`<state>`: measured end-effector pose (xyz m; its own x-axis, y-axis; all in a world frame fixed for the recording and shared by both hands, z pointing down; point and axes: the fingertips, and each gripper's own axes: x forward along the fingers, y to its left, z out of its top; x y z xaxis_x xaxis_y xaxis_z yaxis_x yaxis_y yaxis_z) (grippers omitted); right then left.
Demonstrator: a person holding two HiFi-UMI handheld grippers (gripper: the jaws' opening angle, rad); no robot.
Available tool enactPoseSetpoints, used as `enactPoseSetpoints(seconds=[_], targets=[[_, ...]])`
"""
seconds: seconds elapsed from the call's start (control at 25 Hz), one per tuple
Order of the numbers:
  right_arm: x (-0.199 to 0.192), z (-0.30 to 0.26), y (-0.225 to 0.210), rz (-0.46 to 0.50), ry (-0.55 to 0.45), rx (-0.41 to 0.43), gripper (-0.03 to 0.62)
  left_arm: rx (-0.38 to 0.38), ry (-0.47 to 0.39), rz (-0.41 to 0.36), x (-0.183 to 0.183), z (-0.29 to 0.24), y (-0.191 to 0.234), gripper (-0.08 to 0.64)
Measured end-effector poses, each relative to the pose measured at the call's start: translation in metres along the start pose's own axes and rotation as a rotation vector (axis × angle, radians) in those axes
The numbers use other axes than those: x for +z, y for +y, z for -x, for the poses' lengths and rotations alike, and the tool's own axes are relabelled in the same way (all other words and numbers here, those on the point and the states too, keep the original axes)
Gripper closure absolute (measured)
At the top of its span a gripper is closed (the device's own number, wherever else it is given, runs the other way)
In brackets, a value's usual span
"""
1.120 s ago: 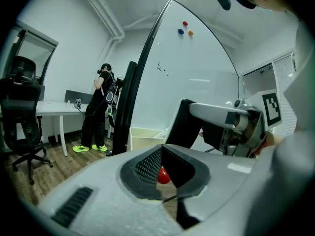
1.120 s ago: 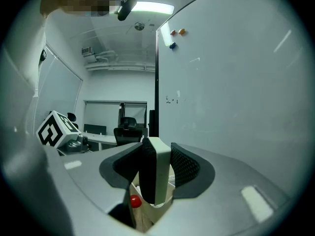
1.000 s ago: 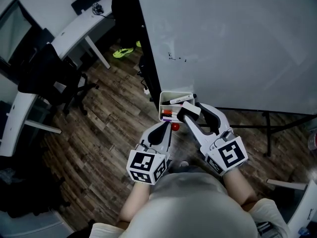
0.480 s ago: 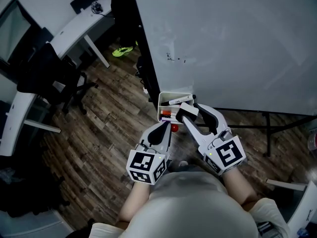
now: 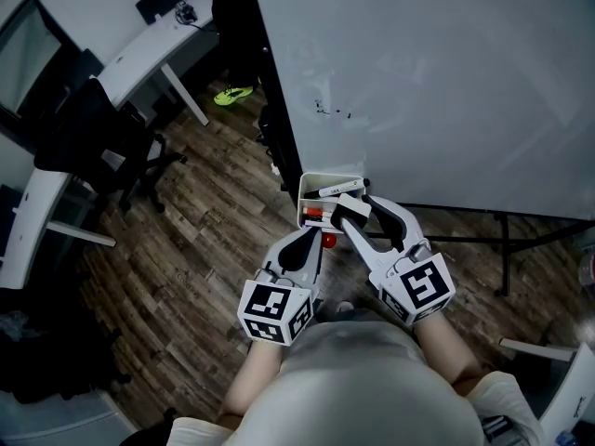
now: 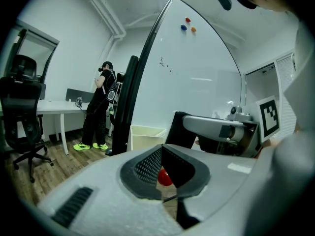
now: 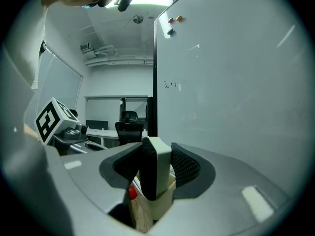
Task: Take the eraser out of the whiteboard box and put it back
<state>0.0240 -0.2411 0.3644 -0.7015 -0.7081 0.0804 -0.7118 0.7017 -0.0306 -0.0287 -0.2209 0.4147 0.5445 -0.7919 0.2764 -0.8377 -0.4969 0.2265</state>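
A white box (image 5: 331, 181) hangs at the whiteboard's lower left corner with markers inside. My right gripper (image 5: 357, 208) is shut on the eraser (image 5: 352, 204), a white block with black felt, right over the box's near edge. The right gripper view shows the eraser (image 7: 156, 168) upright between both pads, the box (image 7: 160, 204) just below it. My left gripper (image 5: 305, 242) is shut and holds nothing, below and left of the box. A small red thing (image 5: 327, 239) shows beside its tips, and also past them (image 6: 164, 178) in the left gripper view.
The whiteboard (image 5: 446, 82) fills the upper right, and its stand's bar (image 5: 502, 238) runs behind my right gripper. A black office chair (image 5: 102, 147) and white desks (image 5: 158, 49) are at the left. A person (image 6: 102, 107) stands by the far desk.
My right gripper has edged slightly left with the eraser still in it. The left gripper has stayed where it was.
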Motion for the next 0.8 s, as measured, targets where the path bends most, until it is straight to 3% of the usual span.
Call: enactPoseSetpoints(seconds=[0.8], targets=[[-0.019, -0.004, 0.000, -0.039, 0.053, 0.005, 0.399, 0.016, -0.012, 0.012, 0.000, 0.000, 0.000, 0.555]])
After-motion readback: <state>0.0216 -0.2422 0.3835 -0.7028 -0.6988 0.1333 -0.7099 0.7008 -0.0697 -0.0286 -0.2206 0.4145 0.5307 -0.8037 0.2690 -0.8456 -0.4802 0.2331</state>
